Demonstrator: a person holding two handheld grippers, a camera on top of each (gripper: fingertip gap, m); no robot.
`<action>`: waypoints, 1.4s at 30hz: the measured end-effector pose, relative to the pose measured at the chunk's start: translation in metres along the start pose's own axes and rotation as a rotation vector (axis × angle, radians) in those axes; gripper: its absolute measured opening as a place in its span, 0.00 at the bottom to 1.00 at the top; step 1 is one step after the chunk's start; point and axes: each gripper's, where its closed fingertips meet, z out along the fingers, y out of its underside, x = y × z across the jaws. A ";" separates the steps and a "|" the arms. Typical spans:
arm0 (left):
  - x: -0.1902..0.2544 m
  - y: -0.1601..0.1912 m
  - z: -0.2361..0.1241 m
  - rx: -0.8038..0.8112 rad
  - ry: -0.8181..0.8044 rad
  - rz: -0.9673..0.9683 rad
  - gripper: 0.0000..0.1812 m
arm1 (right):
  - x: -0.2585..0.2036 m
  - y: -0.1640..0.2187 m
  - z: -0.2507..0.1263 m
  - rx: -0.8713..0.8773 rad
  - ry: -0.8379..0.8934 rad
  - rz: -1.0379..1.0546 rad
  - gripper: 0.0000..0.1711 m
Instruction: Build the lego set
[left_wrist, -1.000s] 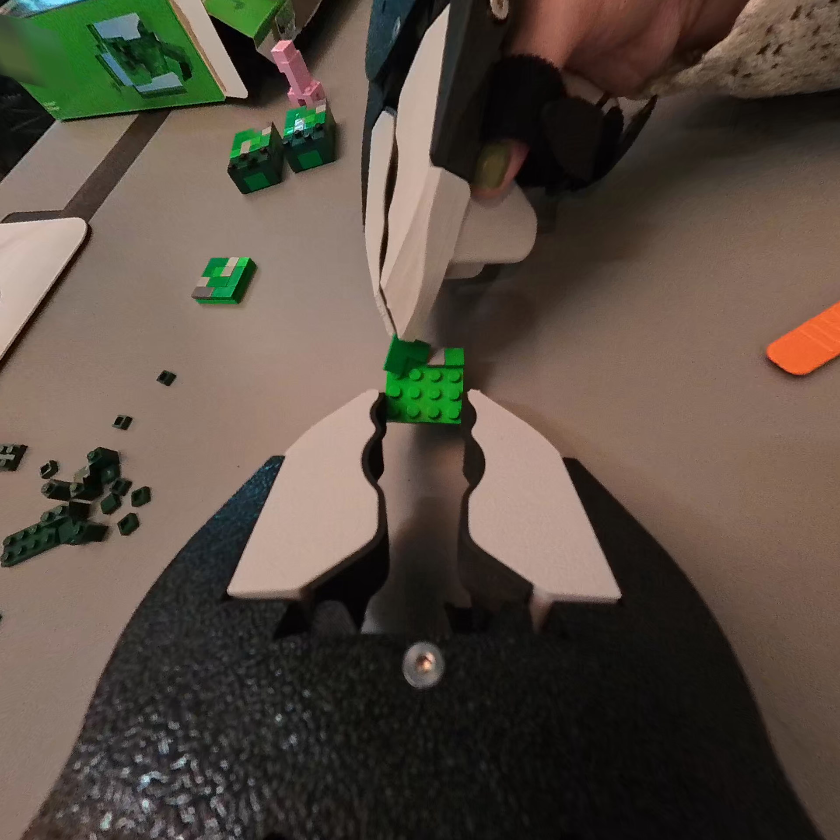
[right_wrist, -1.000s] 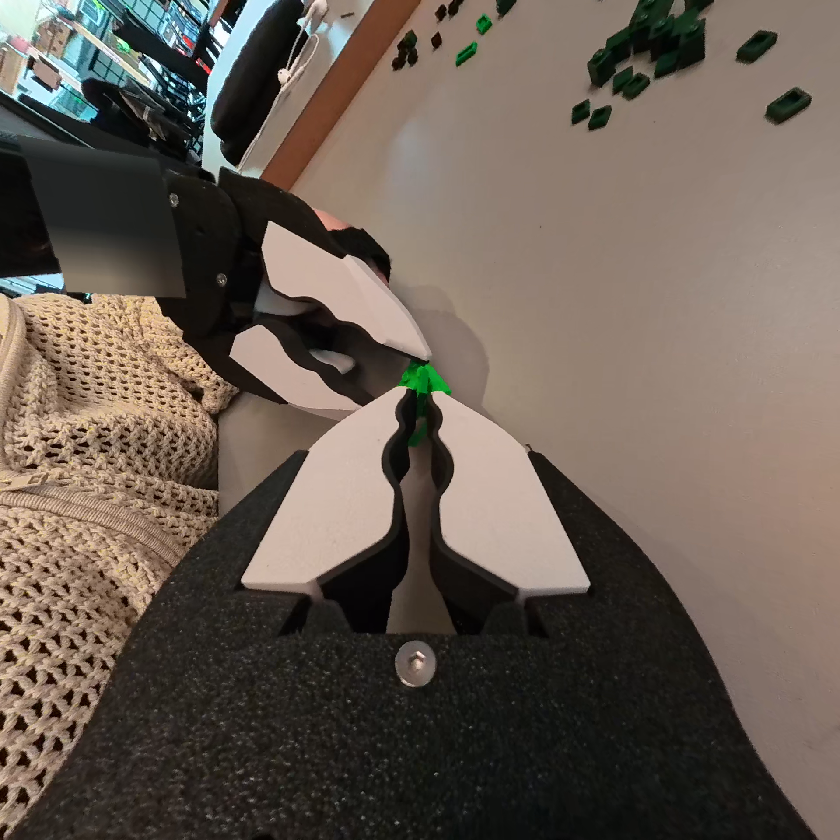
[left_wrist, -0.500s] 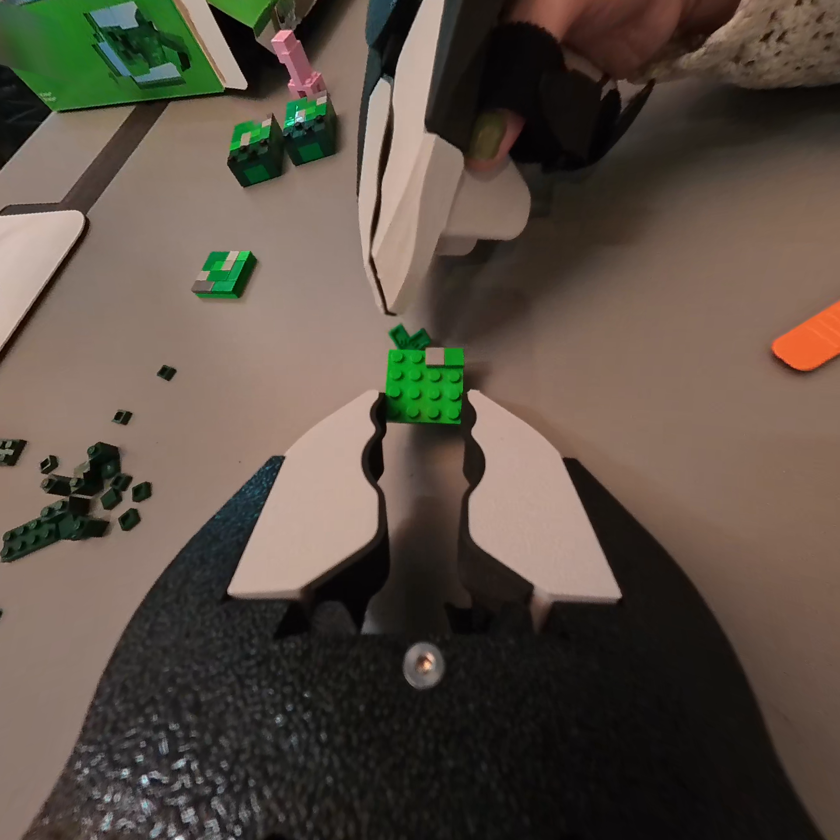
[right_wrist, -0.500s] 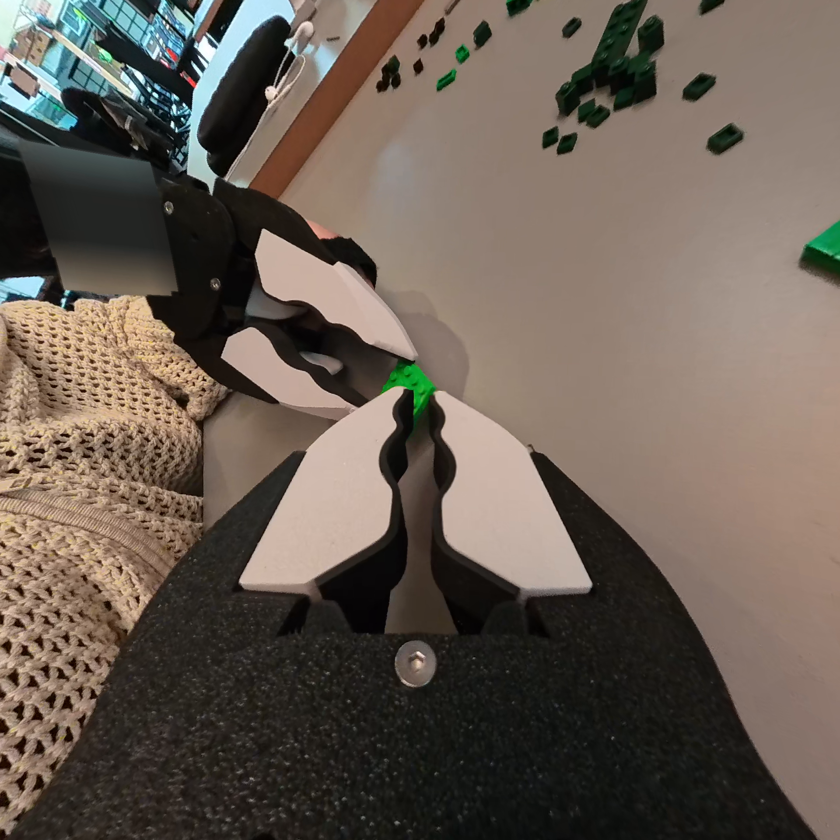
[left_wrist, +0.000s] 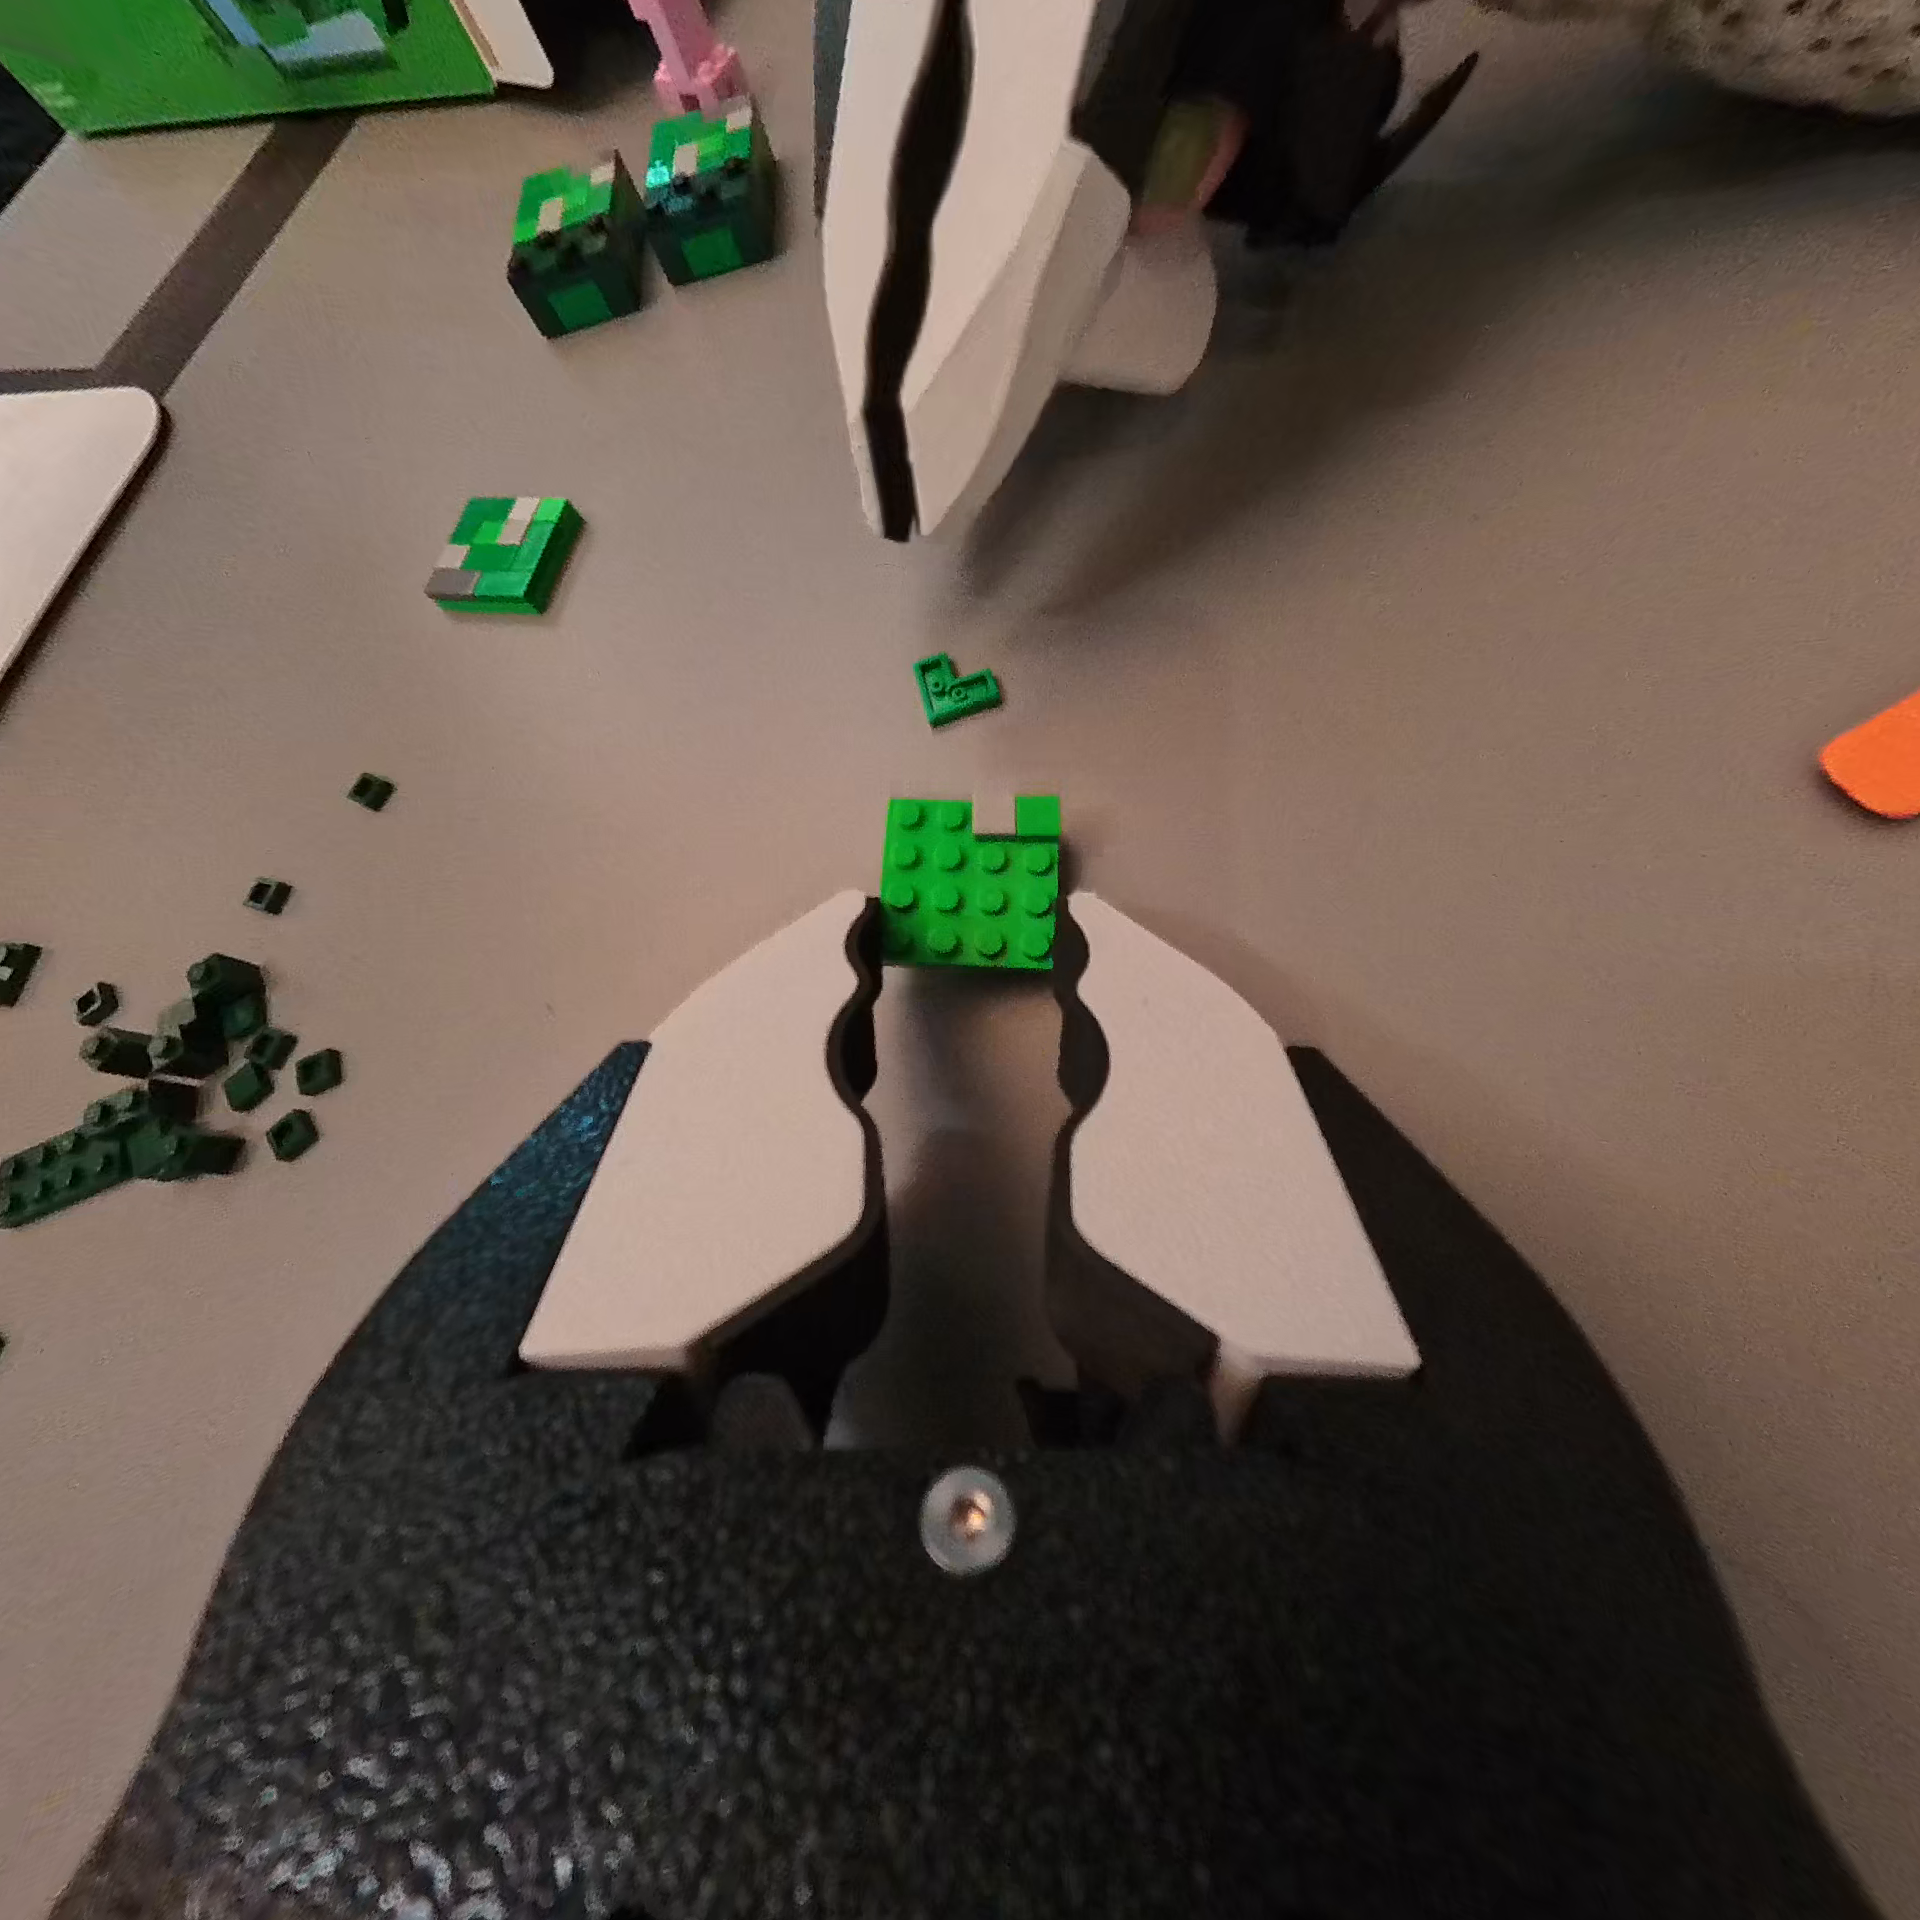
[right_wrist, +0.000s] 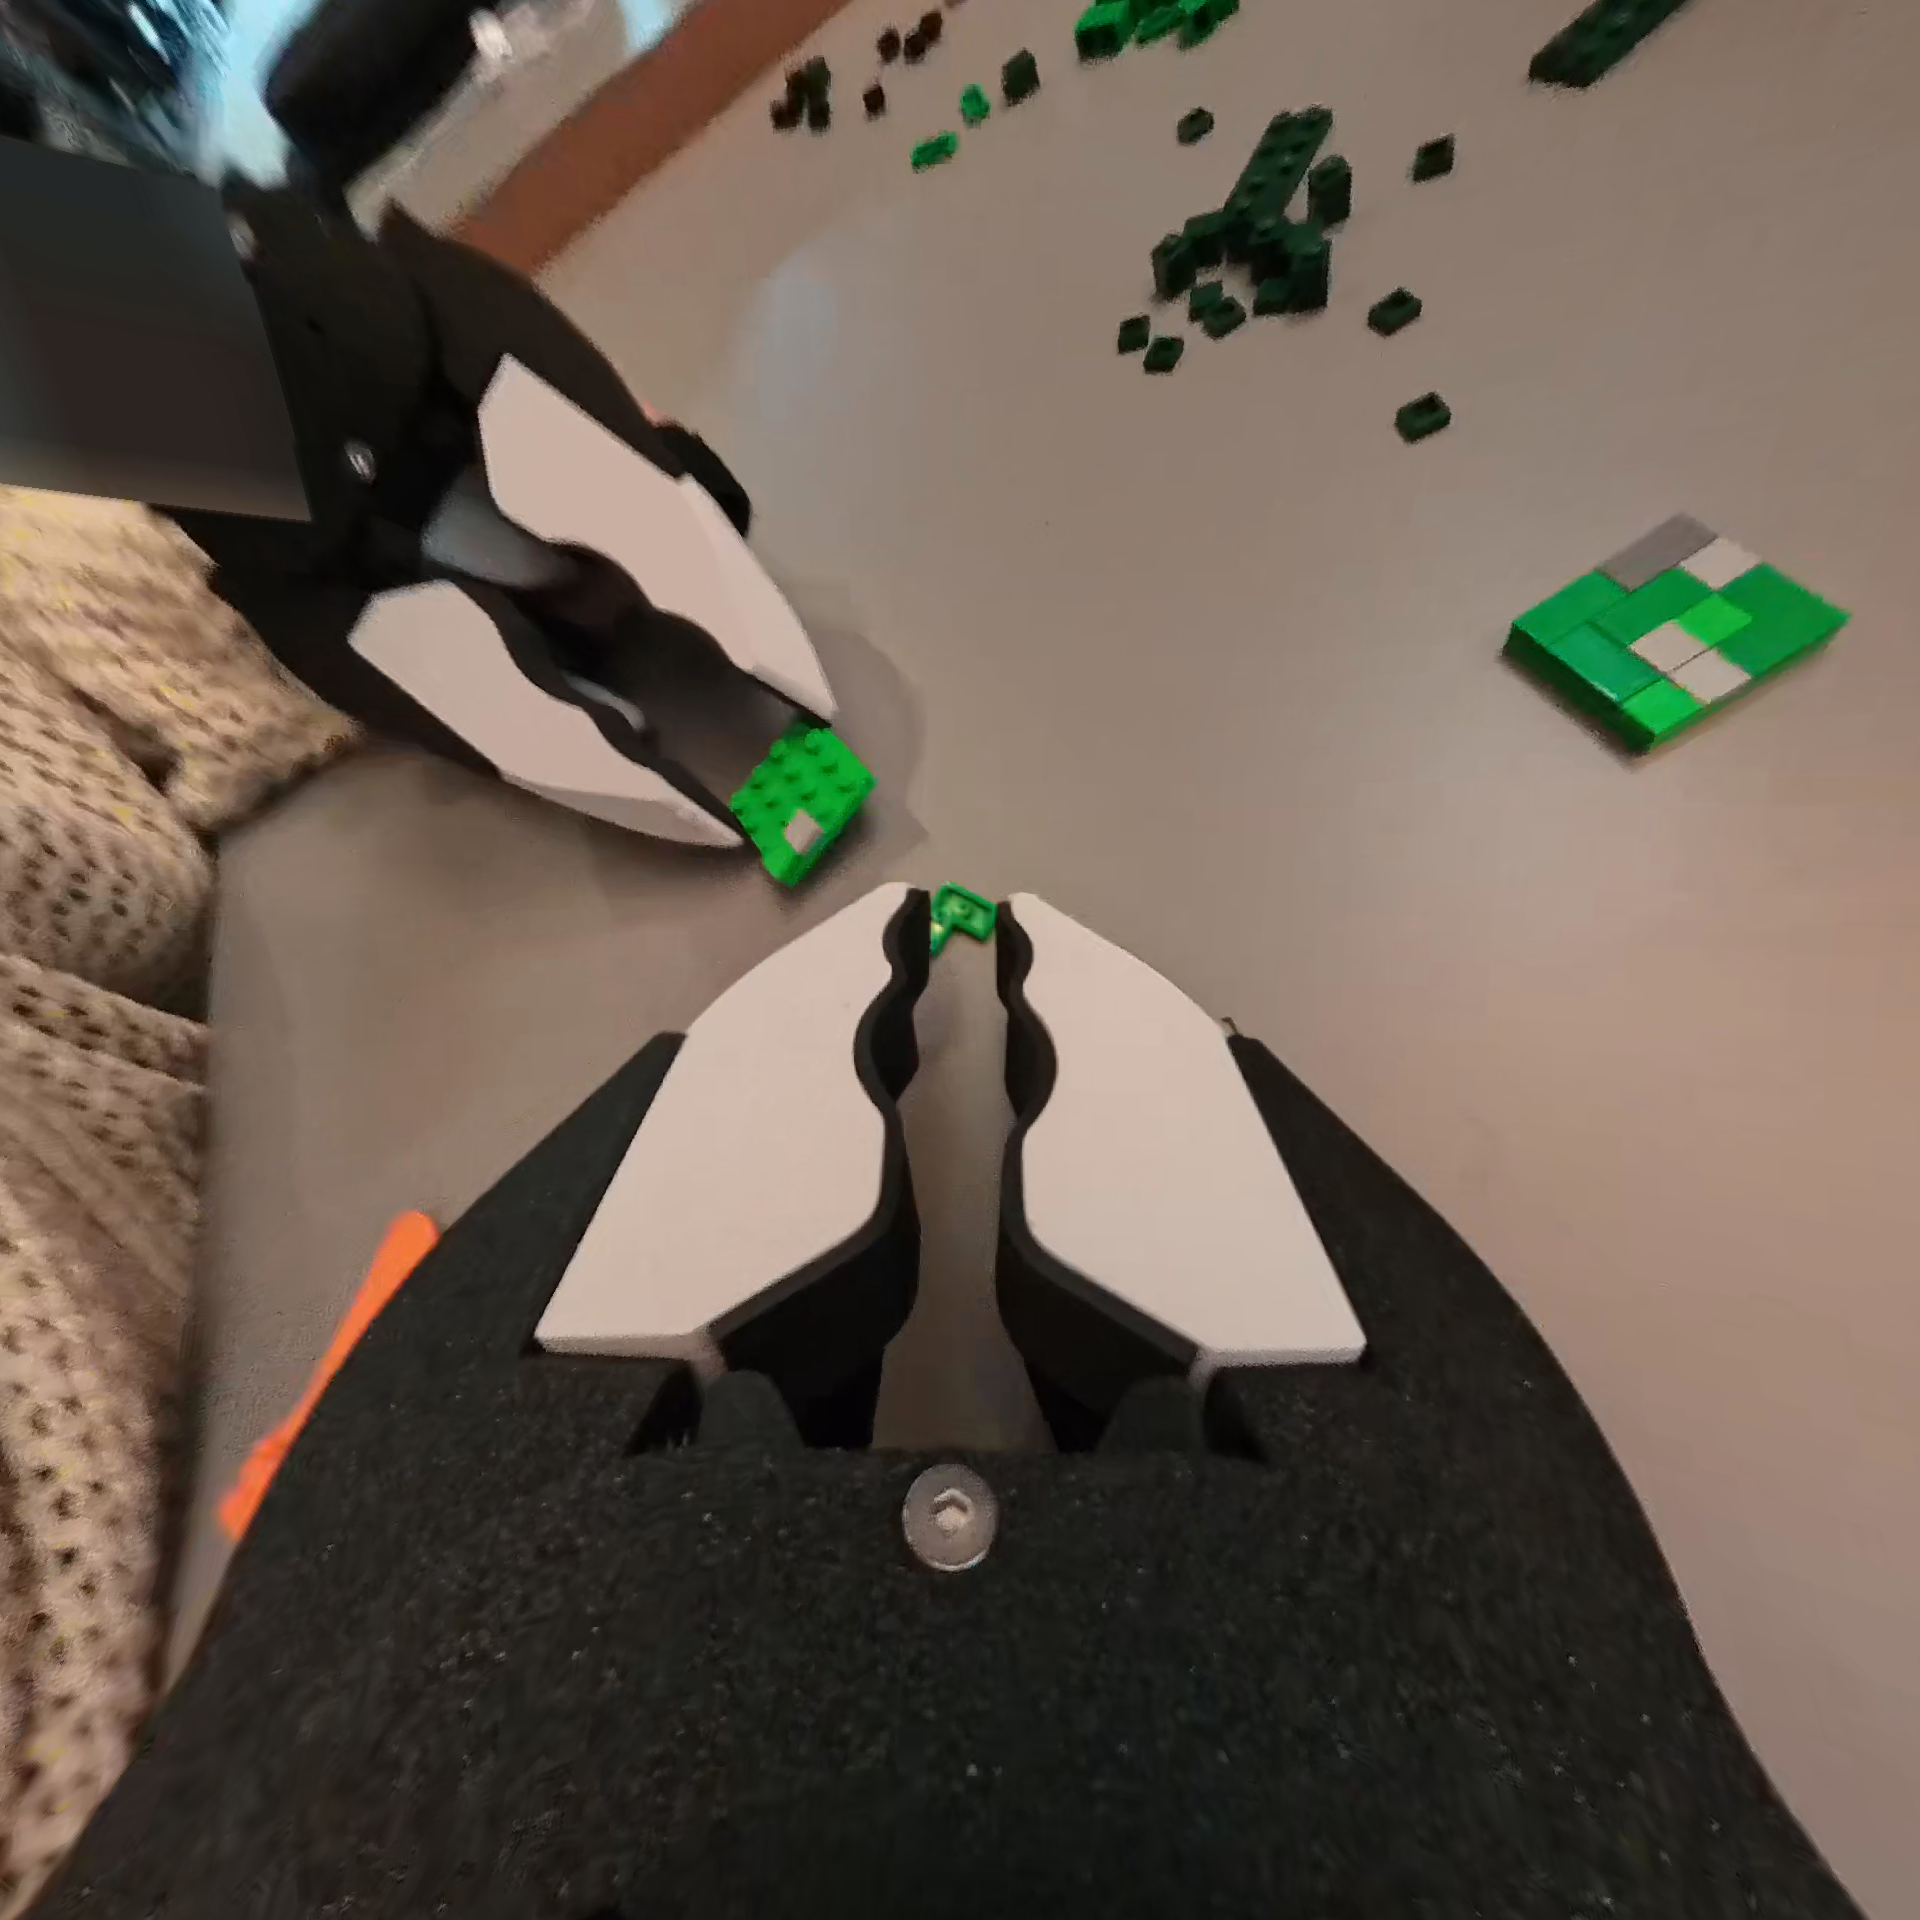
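The plate is clamped flat on the table by the left gripper; the corner tile lies upturned just beyond; the right gripper, slightly parted, is empty; the tile should be flipped, regrasped, then pressed squarely onto studs.
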 end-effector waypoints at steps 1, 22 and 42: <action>0.000 0.002 0.000 -0.014 0.000 -0.005 0.18 | 0.002 0.003 0.001 -0.028 0.028 -0.048 0.07; -0.020 0.003 -0.005 -0.004 -0.071 -0.109 0.27 | -0.001 0.015 0.027 -0.212 0.272 -0.282 0.04; -0.034 -0.011 -0.017 0.146 -0.064 -0.230 0.17 | -0.017 0.001 0.031 -0.050 0.146 -0.649 0.08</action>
